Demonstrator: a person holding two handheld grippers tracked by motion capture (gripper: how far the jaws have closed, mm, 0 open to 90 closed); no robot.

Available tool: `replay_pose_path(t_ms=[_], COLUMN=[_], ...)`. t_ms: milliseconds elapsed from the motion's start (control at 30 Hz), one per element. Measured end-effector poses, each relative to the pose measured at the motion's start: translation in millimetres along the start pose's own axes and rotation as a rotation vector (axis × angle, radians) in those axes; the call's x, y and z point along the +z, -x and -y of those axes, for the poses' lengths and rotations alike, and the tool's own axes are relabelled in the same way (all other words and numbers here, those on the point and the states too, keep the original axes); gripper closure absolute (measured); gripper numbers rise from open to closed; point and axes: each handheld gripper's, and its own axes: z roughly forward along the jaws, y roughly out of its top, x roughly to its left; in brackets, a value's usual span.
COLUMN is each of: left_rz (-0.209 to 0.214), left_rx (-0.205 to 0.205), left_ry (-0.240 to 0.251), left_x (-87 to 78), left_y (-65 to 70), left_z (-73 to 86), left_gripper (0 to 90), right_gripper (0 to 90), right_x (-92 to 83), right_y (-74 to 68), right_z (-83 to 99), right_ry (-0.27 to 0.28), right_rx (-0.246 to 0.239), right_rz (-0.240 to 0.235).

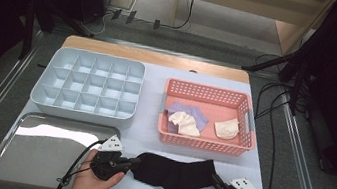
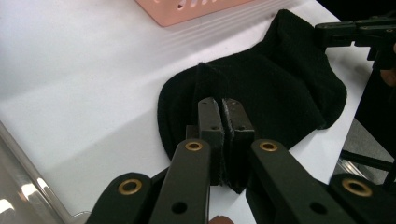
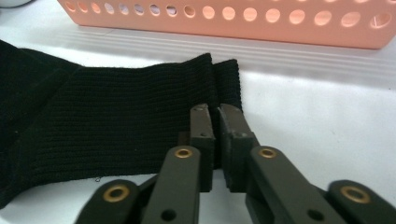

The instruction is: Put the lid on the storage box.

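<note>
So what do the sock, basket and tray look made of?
Sock: black knit fabric, matte; fine ribbing shows at the cuff.
Basket: pink plastic by the look, moulded with rows of round holes.
Tray: probably polished metal; it mirrors the light above.

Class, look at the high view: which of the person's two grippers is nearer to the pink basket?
Right. The right gripper grips the black sock just below the pink basket; the left gripper grips the sock's other end, nearer the metal tray.

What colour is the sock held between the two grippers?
Black; the sock shows best in the high view.
</note>
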Motion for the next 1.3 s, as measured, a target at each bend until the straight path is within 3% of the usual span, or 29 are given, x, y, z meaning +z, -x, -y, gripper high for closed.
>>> replay_pose_path(t_ms=[100,200,333,467,600,900,1133,1233,1300], left_rz=[-0.002,0.001,-0.006,-0.027,-0.044,-0.013,0.002,0.001,-0.008], left_rx=[-0.002,-0.013,-0.024,-0.036,-0.050,-0.056,-0.059,-0.057,-0.048], left_ry=[0.008,0.022,0.044,0.036,0.021,0.005,0.021,-0.010,-0.010], left_x=[-1.8,-4.4,-7.2,-5.4,-4.6,-2.5,-4.9,-0.3,0.6], left_y=[-0.9,-2.8,-5.3,-9.4,-15.6,-17.0,-15.4,-15.9,-14.9], left_z=[-0.7,-2.0,-4.7,-6.6,-4.4,-1.7,-2.8,-0.6,0.9], left_gripper=[89.2,89.3,89.4,89.5,89.6,88.5,88.7,85.9,81.4], right_gripper=[87.8,88.4,88.5,88.4,88.4,87.6,87.5,86.1,82.0], right_x=[-3.9,-8.9,-18.4,-17.0,-15.2,-8.3,-9.5,-4.2,-3.1], right_y=[-1.1,1.6,6.8,12.1,10.5,11.8,11.2,9.5,10.6], right_z=[-1.2,-2.0,-4.4,-1.4,-1.3,-0.5,-3.5,-1.6,-0.5], right_ry=[0.001,0.029,0.076,0.047,0.053,0.056,0.109,0.069,0.076], right_rx=[-0.001,0.038,0.068,0.093,0.084,0.081,0.066,0.070,0.072], right_rz=[0.012,-0.005,0.017,0.033,0.032,0.034,0.043,0.039,0.026])
